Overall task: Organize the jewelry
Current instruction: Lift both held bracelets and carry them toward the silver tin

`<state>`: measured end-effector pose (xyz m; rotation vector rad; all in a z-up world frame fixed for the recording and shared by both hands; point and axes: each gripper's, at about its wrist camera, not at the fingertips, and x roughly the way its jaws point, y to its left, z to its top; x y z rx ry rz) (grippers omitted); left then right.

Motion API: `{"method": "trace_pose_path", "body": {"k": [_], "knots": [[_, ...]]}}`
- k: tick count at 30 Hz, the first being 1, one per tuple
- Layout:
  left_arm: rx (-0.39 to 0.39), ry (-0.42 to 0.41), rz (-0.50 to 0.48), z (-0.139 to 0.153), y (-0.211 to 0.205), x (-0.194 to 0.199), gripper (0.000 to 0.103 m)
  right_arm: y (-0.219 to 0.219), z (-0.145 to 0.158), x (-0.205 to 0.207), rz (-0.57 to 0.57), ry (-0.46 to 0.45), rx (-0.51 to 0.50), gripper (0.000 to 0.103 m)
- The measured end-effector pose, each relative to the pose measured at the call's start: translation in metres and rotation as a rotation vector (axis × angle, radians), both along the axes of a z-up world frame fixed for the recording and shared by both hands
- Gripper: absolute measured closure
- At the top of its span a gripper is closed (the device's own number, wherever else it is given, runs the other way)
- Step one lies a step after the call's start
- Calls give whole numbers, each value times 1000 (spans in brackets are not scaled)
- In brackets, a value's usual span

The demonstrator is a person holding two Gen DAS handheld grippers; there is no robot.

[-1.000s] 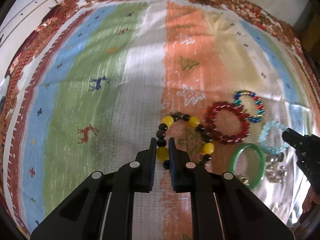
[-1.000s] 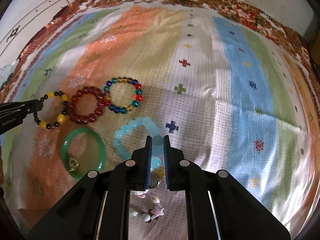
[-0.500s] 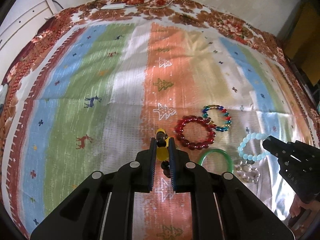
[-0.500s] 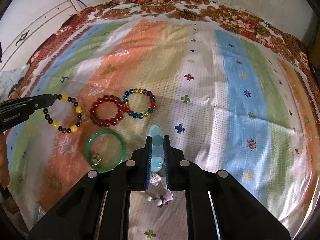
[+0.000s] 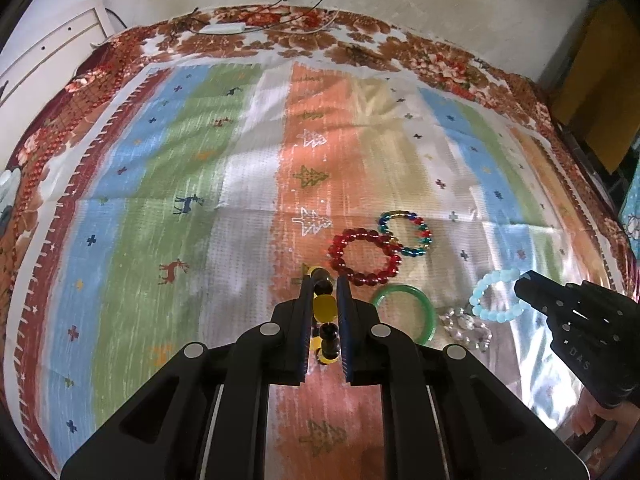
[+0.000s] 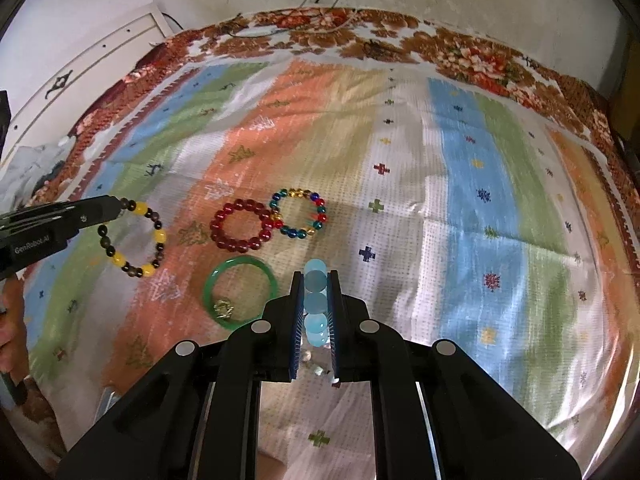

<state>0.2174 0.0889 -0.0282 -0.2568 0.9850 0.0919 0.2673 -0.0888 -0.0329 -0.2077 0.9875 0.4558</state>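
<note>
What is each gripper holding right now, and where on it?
The left gripper pinches the yellow-and-black bead bracelet by a few beads of its loop; the right gripper pinches the pale blue bead bracelet likewise.

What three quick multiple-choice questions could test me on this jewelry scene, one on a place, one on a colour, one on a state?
1. What lies inside the green bangle?
A. a small gold trinket
B. a red bead
C. nothing

2. What colour is the bracelet in the right gripper?
A. red
B. pale blue
C. green

3. The yellow and black bracelet is:
A. flat on the cloth
B. pinched by the left gripper
C. looped round the bangle

Answers: 1 A, a gold trinket sits within its ring. 2 B, pale blue beads fill its fingers. 3 B, its beads sit between the left fingers.
</note>
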Motion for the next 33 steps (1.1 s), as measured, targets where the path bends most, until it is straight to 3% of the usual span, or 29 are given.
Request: {"method": "trace_pose_path", "body": {"k": [33], "knots": [[13,-149,-107,49,-61,-79,92,-17,53,-83,49,-109,81,91]]}}
